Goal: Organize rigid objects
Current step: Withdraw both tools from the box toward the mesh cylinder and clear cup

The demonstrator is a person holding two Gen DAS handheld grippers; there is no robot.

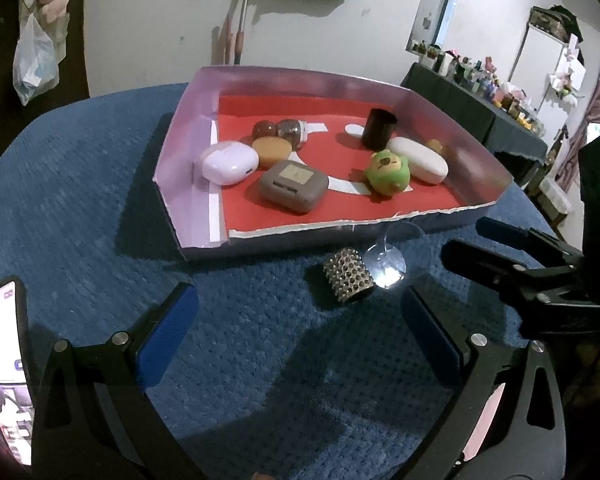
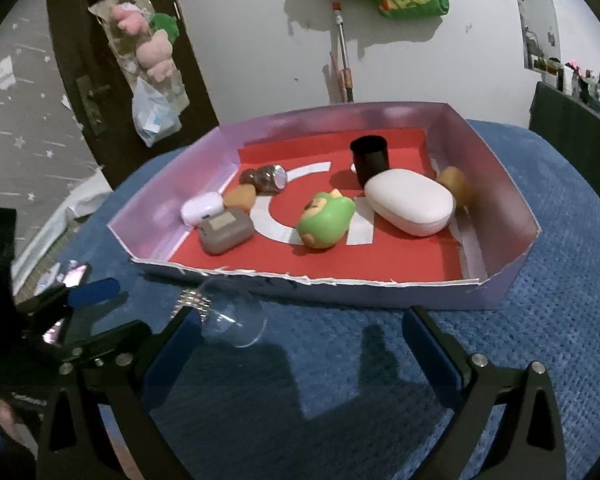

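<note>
A shallow tray [image 1: 188, 128] [image 2: 496, 280] with pink walls and a red floor stands on the blue cloth. In it lie a white earbud case [image 1: 230, 162], a grey case [image 1: 293, 186] [image 2: 225, 230], a green toy [image 1: 388, 170] [image 2: 326, 220], a long white case [image 1: 418, 159] [image 2: 410, 202], a black cylinder [image 1: 380, 128] [image 2: 370, 158] and small brown items. Outside its front wall lie a studded metal cylinder [image 1: 348, 280] [image 2: 196, 300] and a clear glass piece [image 1: 388, 268] [image 2: 236, 324]. My left gripper [image 1: 300, 336] is open and empty just short of the cylinder. My right gripper [image 2: 300, 344] is open and empty, with the glass piece by its left finger.
A lit phone [image 1: 0, 320] lies at the left edge of the cloth. The right gripper's fingers [image 1: 500, 256] reach in from the right, close to the glass piece. A dark table with small bottles [image 1: 480, 80] stands behind. Bags hang on the wall and door.
</note>
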